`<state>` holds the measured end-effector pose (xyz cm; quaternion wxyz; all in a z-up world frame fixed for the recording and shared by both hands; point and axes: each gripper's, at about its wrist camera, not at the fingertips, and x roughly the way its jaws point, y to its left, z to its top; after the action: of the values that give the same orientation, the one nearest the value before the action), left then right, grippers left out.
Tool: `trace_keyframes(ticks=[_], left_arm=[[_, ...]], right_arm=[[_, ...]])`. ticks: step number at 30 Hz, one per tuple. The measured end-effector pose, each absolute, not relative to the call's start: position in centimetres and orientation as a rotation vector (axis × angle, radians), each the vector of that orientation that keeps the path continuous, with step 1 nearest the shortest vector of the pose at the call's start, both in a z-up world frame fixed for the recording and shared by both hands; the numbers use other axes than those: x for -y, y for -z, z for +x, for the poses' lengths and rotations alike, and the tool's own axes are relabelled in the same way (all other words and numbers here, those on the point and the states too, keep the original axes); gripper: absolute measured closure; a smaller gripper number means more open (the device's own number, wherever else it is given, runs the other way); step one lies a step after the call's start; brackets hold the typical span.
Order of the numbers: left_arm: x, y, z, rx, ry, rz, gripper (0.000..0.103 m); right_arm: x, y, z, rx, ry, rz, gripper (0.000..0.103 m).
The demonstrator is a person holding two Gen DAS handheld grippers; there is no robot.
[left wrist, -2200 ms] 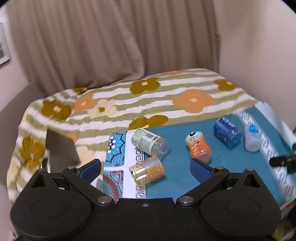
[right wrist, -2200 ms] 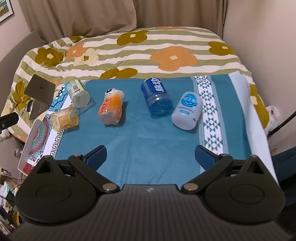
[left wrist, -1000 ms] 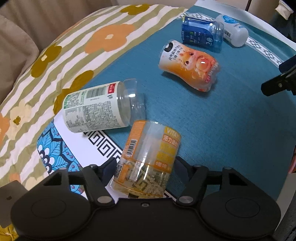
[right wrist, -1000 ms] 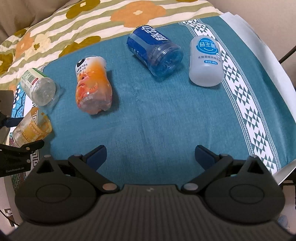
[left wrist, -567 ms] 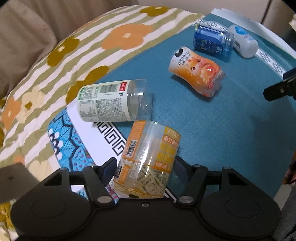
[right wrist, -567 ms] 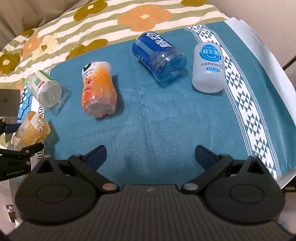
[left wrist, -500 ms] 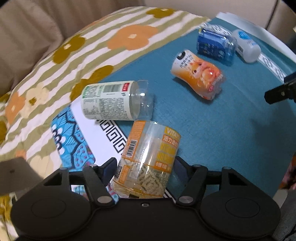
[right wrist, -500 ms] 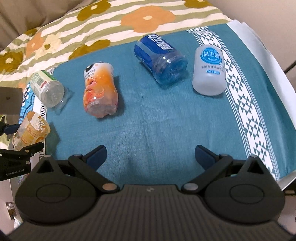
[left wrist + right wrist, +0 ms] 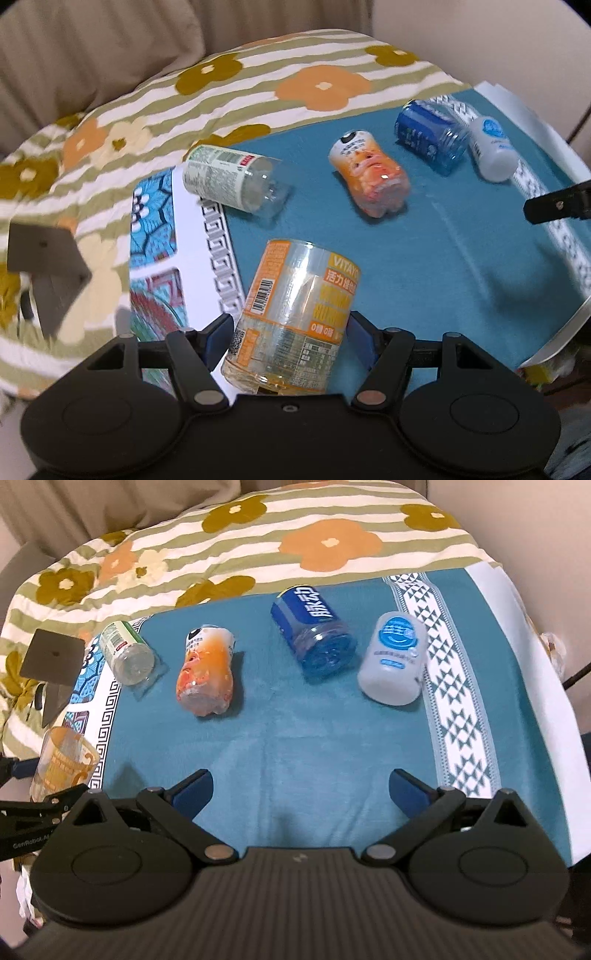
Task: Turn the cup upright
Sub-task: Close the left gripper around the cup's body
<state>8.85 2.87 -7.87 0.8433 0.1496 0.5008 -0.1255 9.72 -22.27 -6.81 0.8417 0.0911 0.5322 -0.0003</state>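
Left wrist view: the left hand-held gripper is clamped on a clear orange-labelled cup, pads pressing its lower sides, the cup lifted and tilted above the teal cloth on the bed. From the right wrist view its open mouth faces roughly upward. To finish well, the wrist should likely level until the base is flat, lower onto bare cloth away from the green-labelled bottle, then release gently, since soft bedding may tip it. The right hand-held gripper hovers open, holding nothing
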Motion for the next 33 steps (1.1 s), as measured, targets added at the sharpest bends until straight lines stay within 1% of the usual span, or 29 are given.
trace_keyframes(ticks=[9, 21, 31, 33], left_arm=[[2.4, 8.4, 6.6, -1.101, 0.215, 0.158, 0.032], [10.6, 11.6, 8.9, -1.148, 0.162, -0.001, 0.032], [11.7, 13.6, 10.6, -1.188, 0.1, -0.049, 0.031], [11.9, 13.7, 10.7, -1.186, 0.1, -0.044, 0.03]], right_arm=[[26.6, 7.3, 8.0, -1.129, -0.05, 0.158, 0.0], [30.8, 10.2, 7.5, -1.189, -0.088, 0.124, 0.0], [32.1, 11.4, 8.6, -1.207, -0.095, 0.139, 0.0], [32.2, 11.6, 8.8, -1.21, -0.098, 0.143, 0.0]])
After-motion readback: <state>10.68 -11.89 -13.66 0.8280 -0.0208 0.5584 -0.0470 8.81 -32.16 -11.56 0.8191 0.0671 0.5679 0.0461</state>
